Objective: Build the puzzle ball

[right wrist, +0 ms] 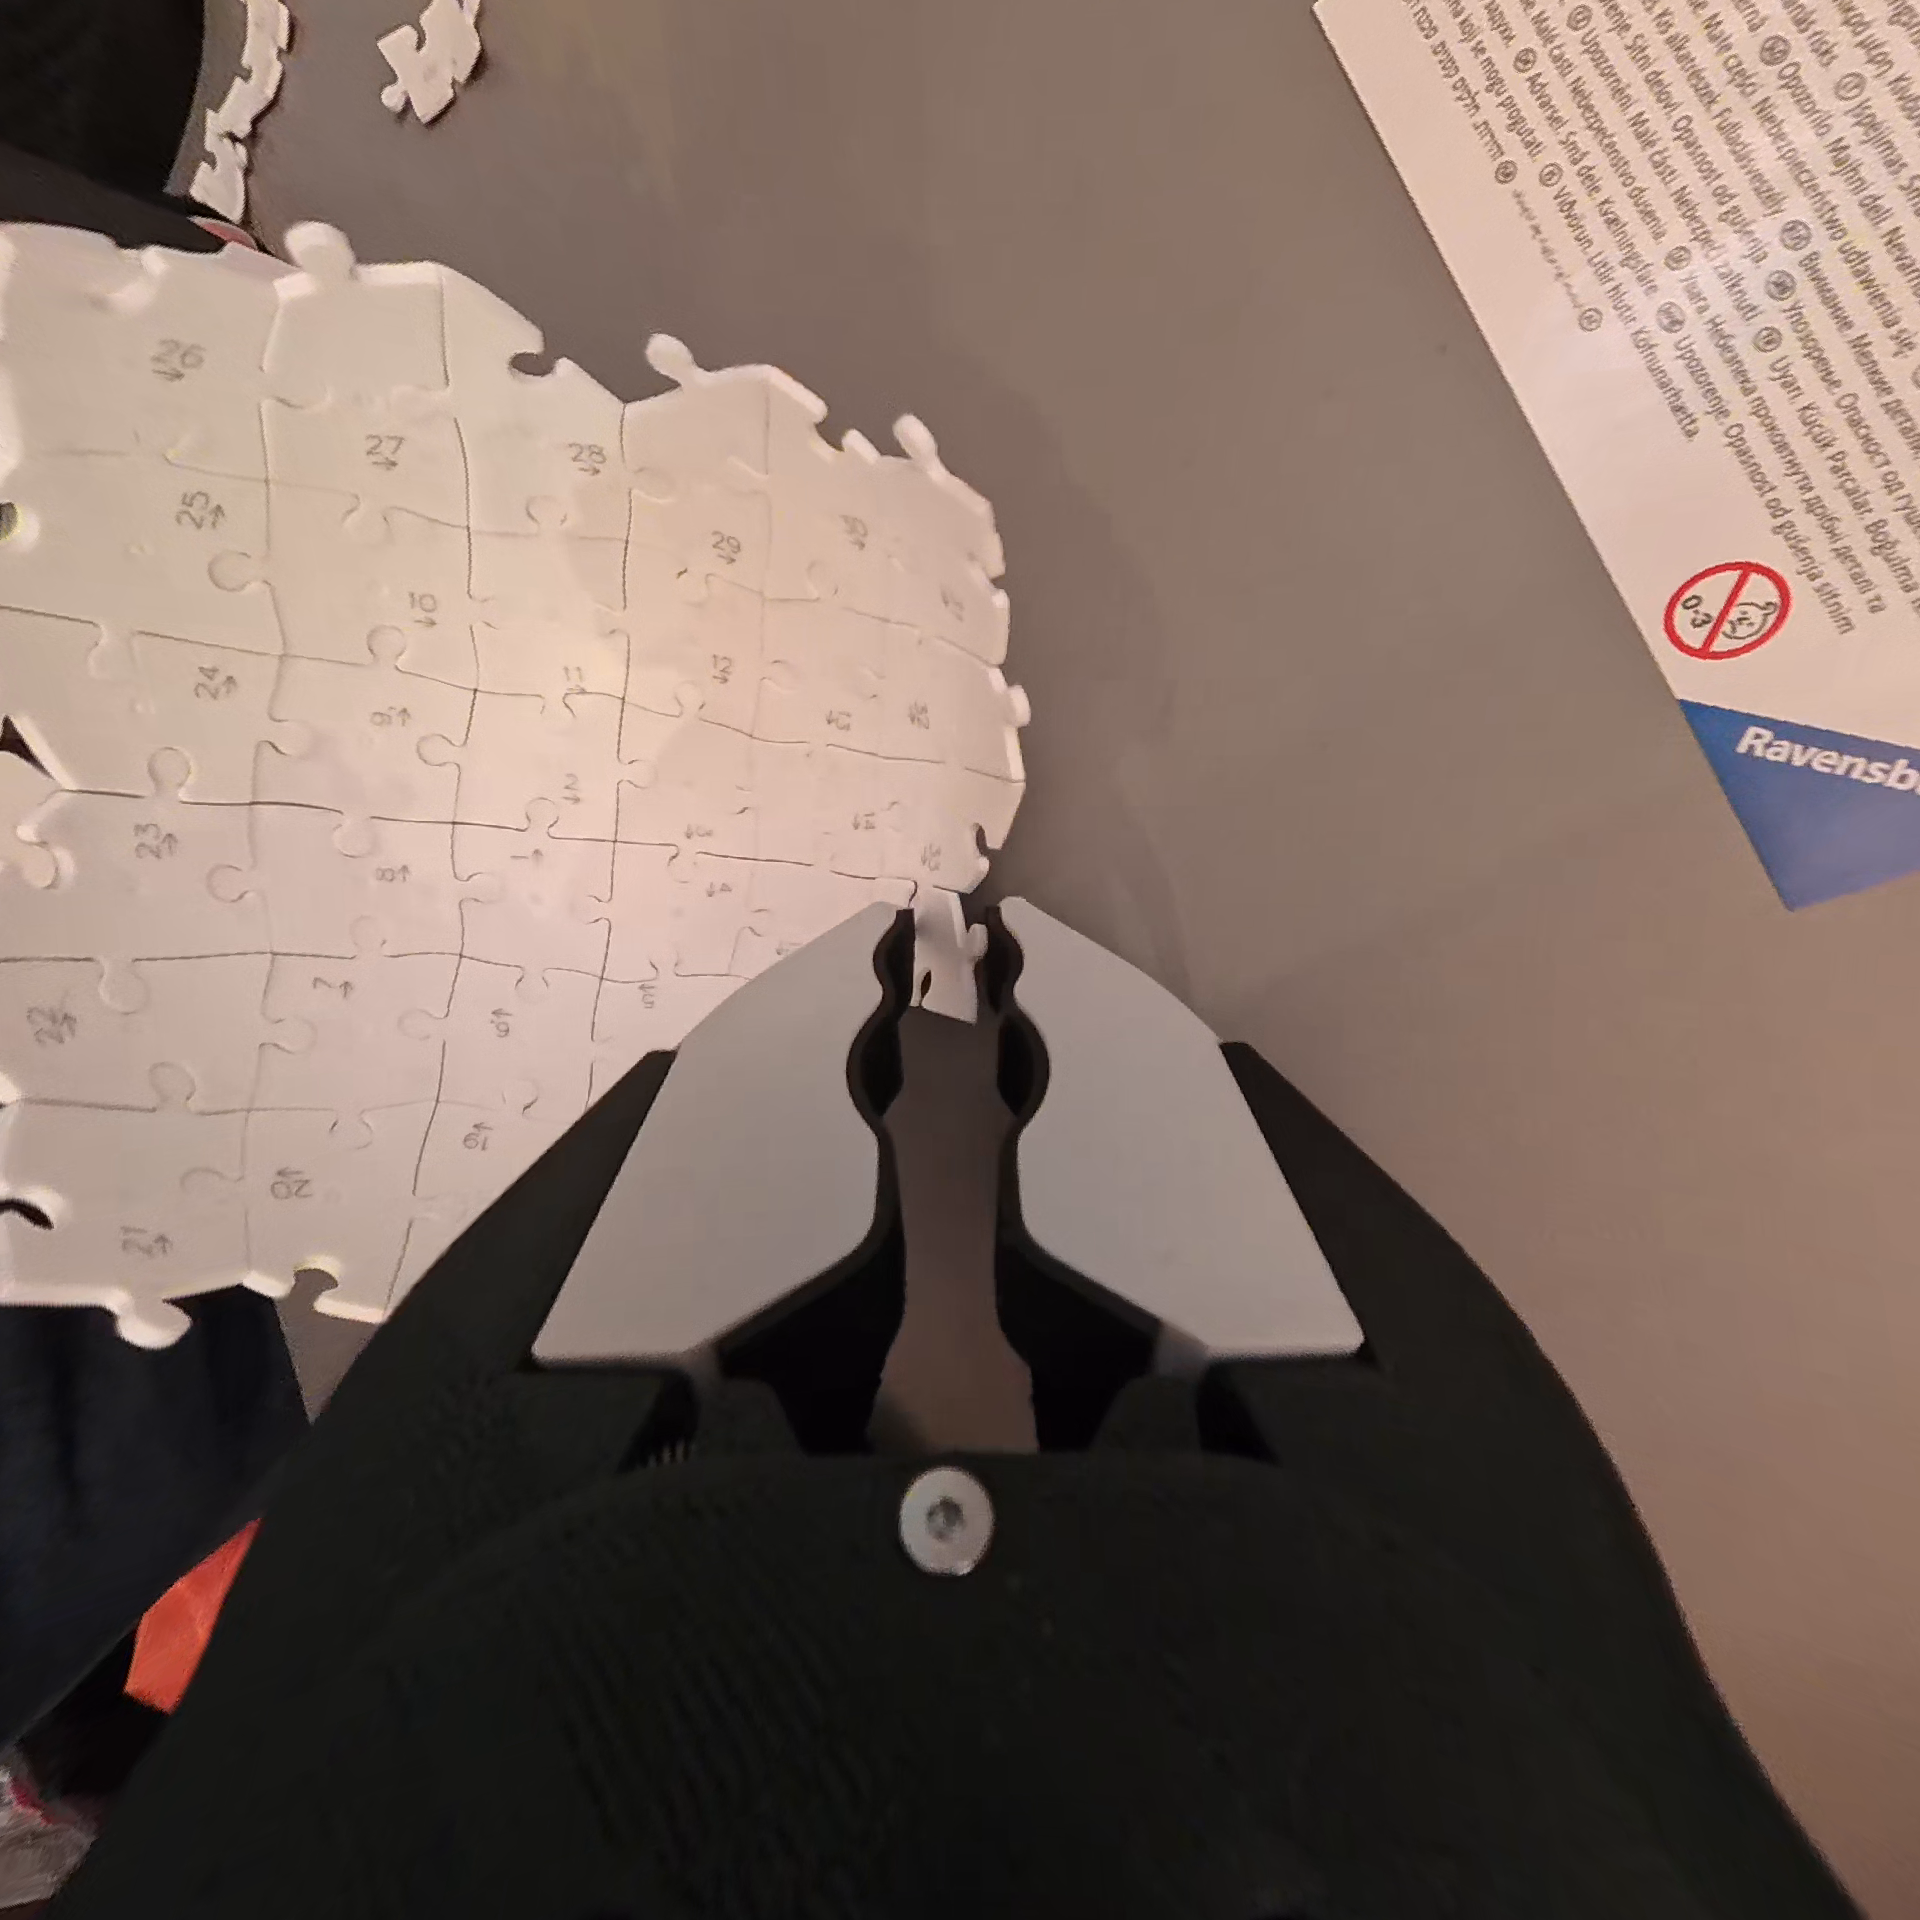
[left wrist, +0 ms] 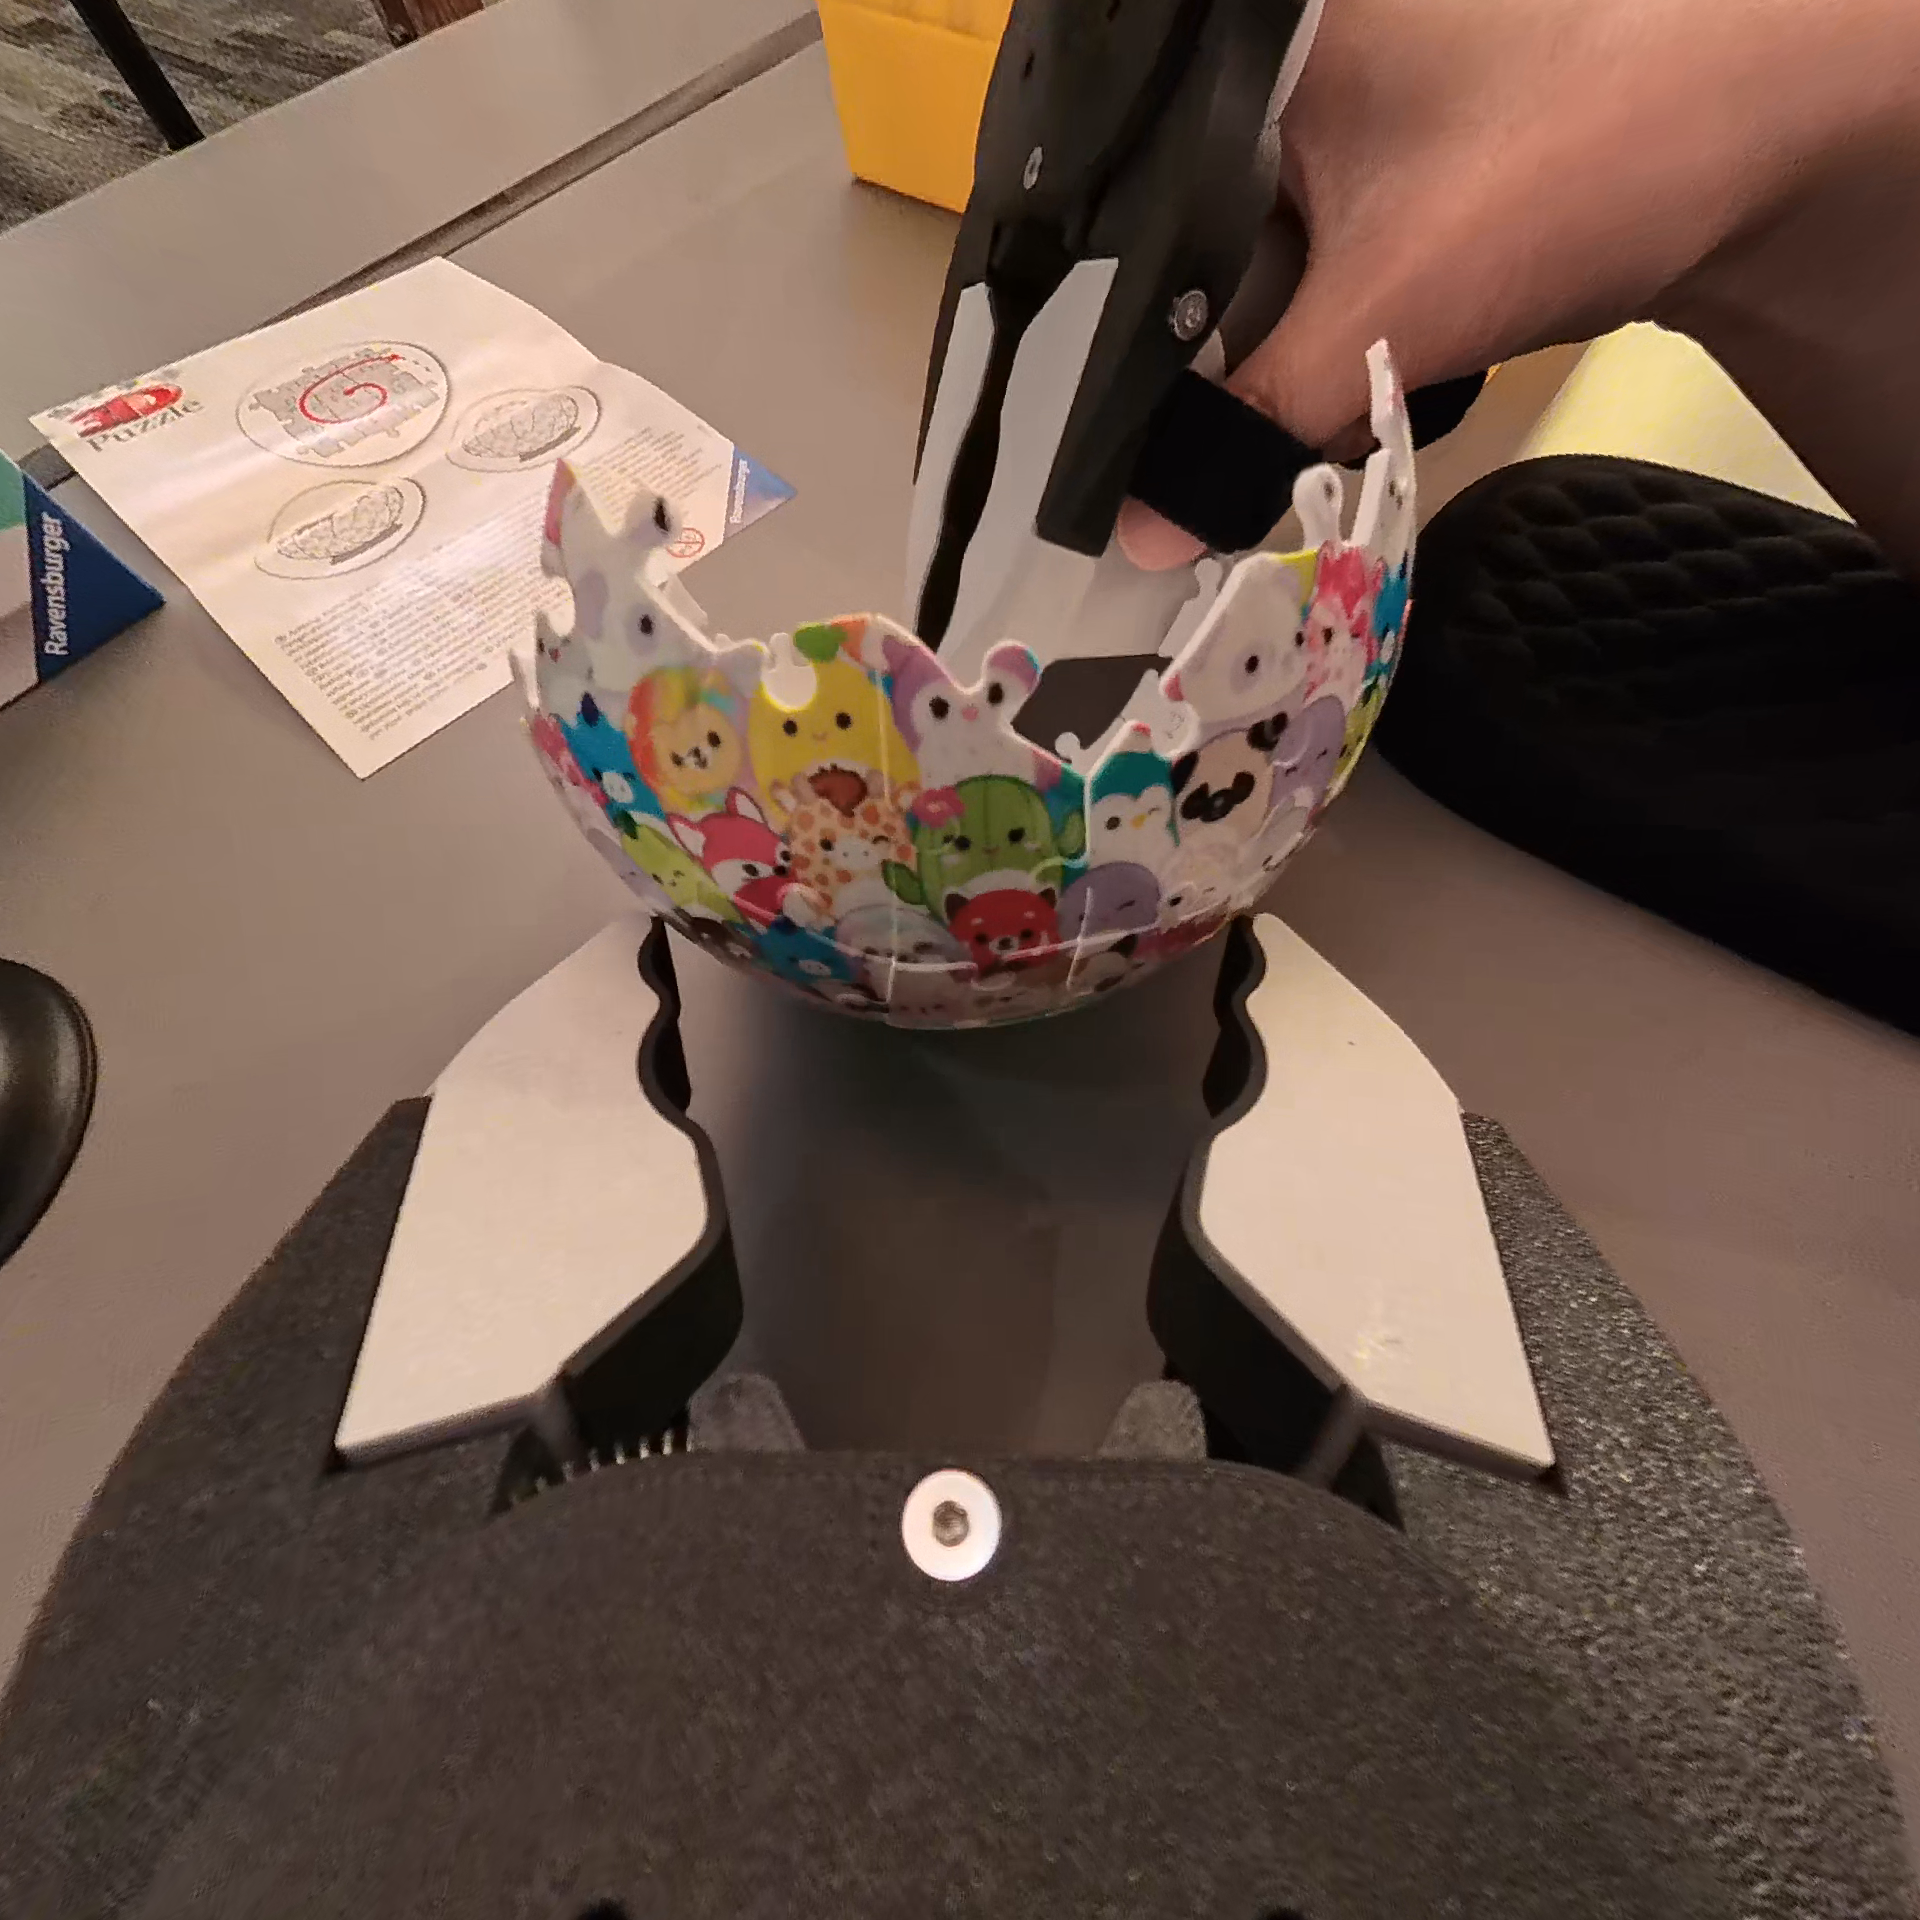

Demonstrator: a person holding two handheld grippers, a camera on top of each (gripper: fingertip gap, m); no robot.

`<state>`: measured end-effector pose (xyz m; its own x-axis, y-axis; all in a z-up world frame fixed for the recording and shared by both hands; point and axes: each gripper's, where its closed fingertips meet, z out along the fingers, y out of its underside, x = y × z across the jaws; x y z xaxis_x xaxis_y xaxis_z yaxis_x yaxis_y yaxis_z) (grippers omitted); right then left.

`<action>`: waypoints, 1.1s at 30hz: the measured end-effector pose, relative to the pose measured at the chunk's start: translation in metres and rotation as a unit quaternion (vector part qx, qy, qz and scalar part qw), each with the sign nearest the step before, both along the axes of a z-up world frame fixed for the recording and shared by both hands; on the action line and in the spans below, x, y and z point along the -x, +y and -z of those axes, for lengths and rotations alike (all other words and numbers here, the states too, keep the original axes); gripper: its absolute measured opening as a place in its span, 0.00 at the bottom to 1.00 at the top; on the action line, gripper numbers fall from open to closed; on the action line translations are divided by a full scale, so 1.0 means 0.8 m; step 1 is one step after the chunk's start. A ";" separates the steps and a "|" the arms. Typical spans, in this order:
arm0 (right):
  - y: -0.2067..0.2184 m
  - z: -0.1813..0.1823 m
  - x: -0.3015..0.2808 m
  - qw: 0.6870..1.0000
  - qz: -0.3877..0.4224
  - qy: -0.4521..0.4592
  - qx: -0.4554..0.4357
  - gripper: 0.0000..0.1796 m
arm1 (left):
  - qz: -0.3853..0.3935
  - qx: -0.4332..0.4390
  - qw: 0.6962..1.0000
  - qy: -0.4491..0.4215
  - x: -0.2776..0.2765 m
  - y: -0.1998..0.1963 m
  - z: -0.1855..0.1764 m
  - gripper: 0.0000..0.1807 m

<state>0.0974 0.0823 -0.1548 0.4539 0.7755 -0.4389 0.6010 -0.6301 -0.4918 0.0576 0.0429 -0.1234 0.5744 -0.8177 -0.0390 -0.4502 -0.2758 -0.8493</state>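
The half-built puzzle ball, a bowl-shaped shell of curved plastic pieces printed with bright cartoon animals, sits on the grey table with its jagged, unfinished rim facing up; the rim rises highest at the far left and at the right and dips low at the near middle. Seen from the right wrist view, the inside of the shell is plain white, and each piece carries a small printed number and arrow. The left gripper rests low on the table just near the ball, its black-and-white fingers spread wide apart on either side of the ball's base, gripping nothing. The right gripper, held by a hand, reaches down into the bowl from above, and its jaws are closed on a small white puzzle piece right at the rim of the shell. A white folded instruction sheet with diagrams, small print and a blue corner logo lies flat on the table to the far left of the ball. A box with a blue corner sits at the left edge, and a yellow container stands at the far side; its contents cannot be seen. Loose white pieces lie on the table beyond the shell.
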 end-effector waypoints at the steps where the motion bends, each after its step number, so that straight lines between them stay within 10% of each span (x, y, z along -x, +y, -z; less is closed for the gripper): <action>1: 0.000 0.000 0.000 1.000 -0.001 0.001 -0.001 0.08 | 0.000 0.000 1.000 -0.001 0.000 0.000 0.000 0.55; 33: -0.002 0.001 -0.005 0.990 -0.099 -0.056 -0.080 0.12 | 0.014 -0.007 1.000 -0.002 -0.008 0.001 -0.006 0.53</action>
